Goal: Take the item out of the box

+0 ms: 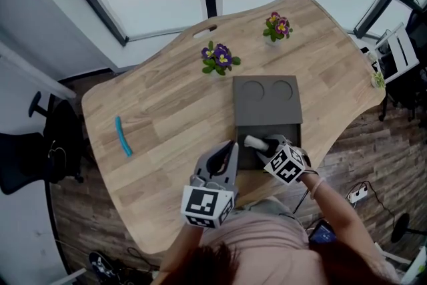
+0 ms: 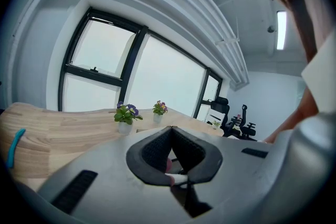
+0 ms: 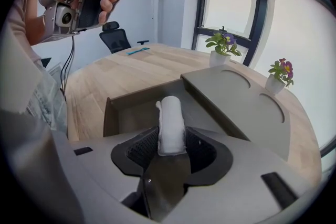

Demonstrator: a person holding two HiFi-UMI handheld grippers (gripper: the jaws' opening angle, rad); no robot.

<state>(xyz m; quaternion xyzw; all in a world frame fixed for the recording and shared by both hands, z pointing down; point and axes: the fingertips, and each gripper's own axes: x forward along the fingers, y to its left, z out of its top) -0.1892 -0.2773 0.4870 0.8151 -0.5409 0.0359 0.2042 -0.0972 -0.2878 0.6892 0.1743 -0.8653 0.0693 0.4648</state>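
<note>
Between spread jaws of right gripper (image 3: 171, 136): white roll (image 3: 171, 113), close beside both pads, projecting past the tips. Just ahead, below: open grey box (image 3: 131, 113). Ahead-right: grey lid (image 3: 247, 107). Beyond that: flower pot (image 3: 217, 57), second flower pot (image 3: 276, 83).

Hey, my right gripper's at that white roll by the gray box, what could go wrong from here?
The white roll sits between the fingers of the right gripper with no clearly firm grip; lifted now, it may drop into the box.
The gray panel beside the box is close; a sideways pull could catch it.
The left gripper hangs shut off the box, so nothing steadies it.
</note>
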